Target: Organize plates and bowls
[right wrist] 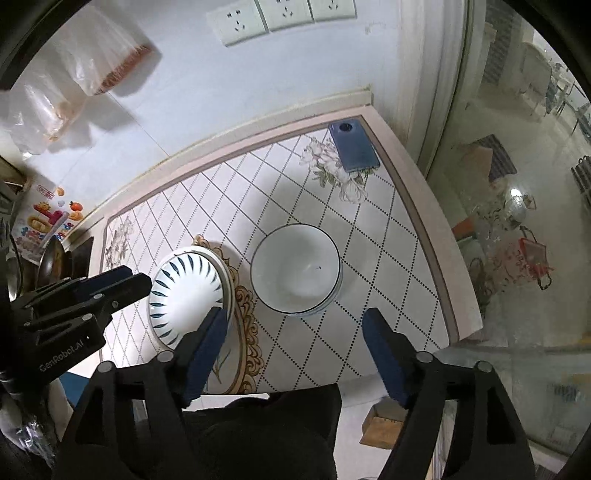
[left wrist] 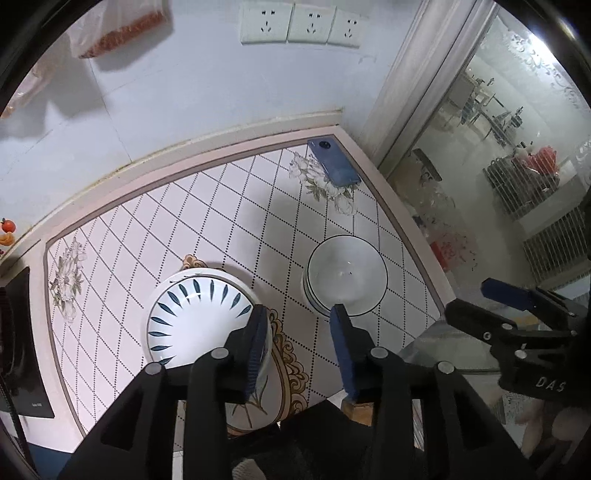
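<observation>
Left tongs (left wrist: 300, 314) sit closest to the lens, partly open, nothing held; the left pad overlaps the rim of the leaf-pattern plate (left wrist: 201, 317) in this view, but I can't tell if it's touching or just above it. Right tongs (right wrist: 295, 325) are spread wide and empty too, hovering over the near edge of the worktop (right wrist: 413, 206).

Task items: leaf-pattern plate is on the left, apparently resting on at least one more dish, since a second rim shows under it in the right wrist view. White bowl (right wrist: 295, 269) with a dark rim line sits just beside it to the right, apart from it, and looks stacked on another bowl. Both stacks are near the front of the worktop.

Further out: blue phone (right wrist: 355, 146) lies at the far right corner, well apart from the dishes. Wall sockets (right wrist: 280, 13) and plastic bags (right wrist: 81, 74) are on the wall behind.

Risks as I judge them:
- Glazed ceramic plus a thin rim grip means slip or tilt on lift.
- Grabbing the top piece could drag the one under it.
- Stacks are close together, so a sideways swing may knock rims.
- Front edge is near; a nudge could push a stack off.
</observation>
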The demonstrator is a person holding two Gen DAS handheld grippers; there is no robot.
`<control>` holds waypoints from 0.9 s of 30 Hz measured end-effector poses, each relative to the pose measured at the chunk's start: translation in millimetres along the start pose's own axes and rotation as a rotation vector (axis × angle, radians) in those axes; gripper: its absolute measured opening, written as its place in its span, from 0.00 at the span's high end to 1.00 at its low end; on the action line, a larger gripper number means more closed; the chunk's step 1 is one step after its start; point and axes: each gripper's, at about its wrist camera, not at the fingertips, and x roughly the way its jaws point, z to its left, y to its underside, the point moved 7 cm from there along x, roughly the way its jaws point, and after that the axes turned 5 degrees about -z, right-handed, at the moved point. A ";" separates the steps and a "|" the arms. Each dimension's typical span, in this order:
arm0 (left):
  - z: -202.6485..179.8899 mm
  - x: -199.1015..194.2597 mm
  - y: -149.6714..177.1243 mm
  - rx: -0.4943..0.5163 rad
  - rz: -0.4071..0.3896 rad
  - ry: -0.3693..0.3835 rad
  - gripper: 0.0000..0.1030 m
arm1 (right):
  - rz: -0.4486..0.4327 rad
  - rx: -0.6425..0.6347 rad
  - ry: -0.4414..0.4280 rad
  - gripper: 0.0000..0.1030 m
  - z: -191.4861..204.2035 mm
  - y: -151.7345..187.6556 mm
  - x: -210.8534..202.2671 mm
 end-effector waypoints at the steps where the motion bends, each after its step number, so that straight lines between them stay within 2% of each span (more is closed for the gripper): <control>1: -0.1 -2.5 0.4 0.002 -0.004 0.002 0.45 | -0.007 0.000 0.001 0.21 1.8 1.1 -4.4; 3: -0.3 -9.6 -0.5 -0.001 -0.018 0.017 0.28 | -0.027 0.001 0.005 0.18 5.0 1.7 -16.0; 4: -1.1 -13.2 -1.6 -0.002 -0.029 0.022 0.27 | -0.033 -0.001 0.009 0.17 6.1 1.7 -19.9; 11: -5.0 -23.7 -7.8 0.008 -0.061 0.026 0.25 | -0.052 0.014 0.028 0.13 6.7 3.5 -37.6; 16: -8.7 -13.1 -12.6 0.007 -0.051 0.033 0.25 | -0.061 0.030 0.028 0.12 0.8 -1.6 -37.7; 22: -4.4 39.6 -16.9 -0.023 0.024 0.032 0.25 | -0.023 0.086 -0.004 0.11 -22.0 -5.3 -4.7; 24: 1.4 66.0 -16.2 -0.037 0.068 0.018 0.25 | -0.005 0.110 -0.029 0.11 -32.1 -6.1 16.3; 27: 8.7 116.6 -11.9 -0.080 0.173 0.039 0.25 | 0.027 0.164 -0.081 0.10 -47.7 -5.9 52.9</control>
